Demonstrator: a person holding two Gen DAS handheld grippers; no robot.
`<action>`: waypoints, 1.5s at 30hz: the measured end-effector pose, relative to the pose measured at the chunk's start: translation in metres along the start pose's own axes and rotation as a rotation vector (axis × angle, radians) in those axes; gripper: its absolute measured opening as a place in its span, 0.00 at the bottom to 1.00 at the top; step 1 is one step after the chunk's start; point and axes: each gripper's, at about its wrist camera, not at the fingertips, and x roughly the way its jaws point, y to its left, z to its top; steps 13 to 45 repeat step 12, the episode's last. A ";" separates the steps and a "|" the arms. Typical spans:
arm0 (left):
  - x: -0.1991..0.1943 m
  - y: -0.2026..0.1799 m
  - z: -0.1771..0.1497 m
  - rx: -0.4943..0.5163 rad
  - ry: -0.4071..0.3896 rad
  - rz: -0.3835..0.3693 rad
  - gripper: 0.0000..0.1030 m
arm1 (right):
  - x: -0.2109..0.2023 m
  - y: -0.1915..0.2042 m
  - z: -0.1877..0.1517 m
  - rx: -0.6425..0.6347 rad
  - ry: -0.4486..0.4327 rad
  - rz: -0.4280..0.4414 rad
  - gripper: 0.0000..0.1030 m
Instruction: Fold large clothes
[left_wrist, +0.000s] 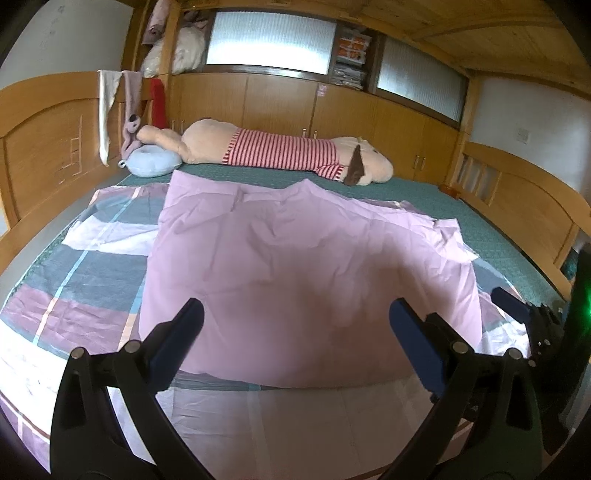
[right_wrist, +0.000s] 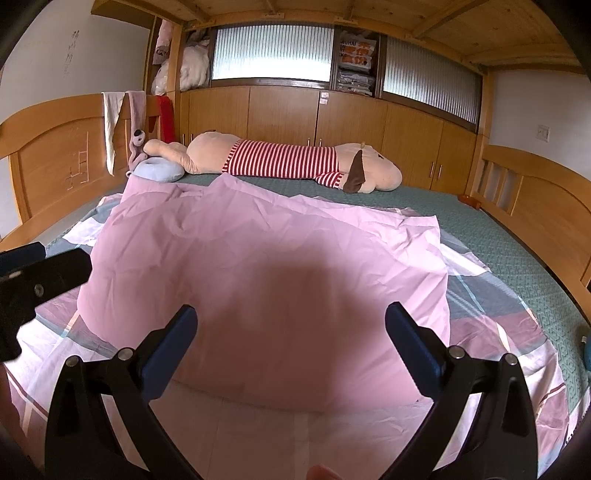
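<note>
A large cover lies spread on the bed, its plain pink side (left_wrist: 295, 266) (right_wrist: 266, 266) folded over the checked pink, grey and white side (left_wrist: 85, 280) (right_wrist: 491, 332). My left gripper (left_wrist: 295, 314) hovers open above the pink panel's near edge, holding nothing. My right gripper (right_wrist: 291, 317) is open too, over the same panel, empty. In the left wrist view the right gripper (left_wrist: 517, 302) shows at the right edge. In the right wrist view the left gripper (right_wrist: 40, 266) shows at the left edge.
A long plush dog (left_wrist: 280, 151) (right_wrist: 291, 158) in a red striped shirt lies along the far side of the green mattress (left_wrist: 480, 221) (right_wrist: 498, 236), beside a blue ring cushion (left_wrist: 151, 162). Wooden headboard (left_wrist: 48, 147), footboard (right_wrist: 535, 206) and cupboards enclose the bed.
</note>
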 end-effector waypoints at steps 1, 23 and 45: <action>0.002 0.001 0.000 -0.005 0.009 0.001 0.98 | 0.001 0.000 0.000 0.000 0.002 0.000 0.99; 0.006 0.005 -0.001 -0.016 0.042 -0.005 0.98 | 0.003 0.001 -0.003 -0.007 0.014 -0.001 0.99; 0.006 0.005 -0.001 -0.016 0.042 -0.005 0.98 | 0.003 0.001 -0.003 -0.007 0.014 -0.001 0.99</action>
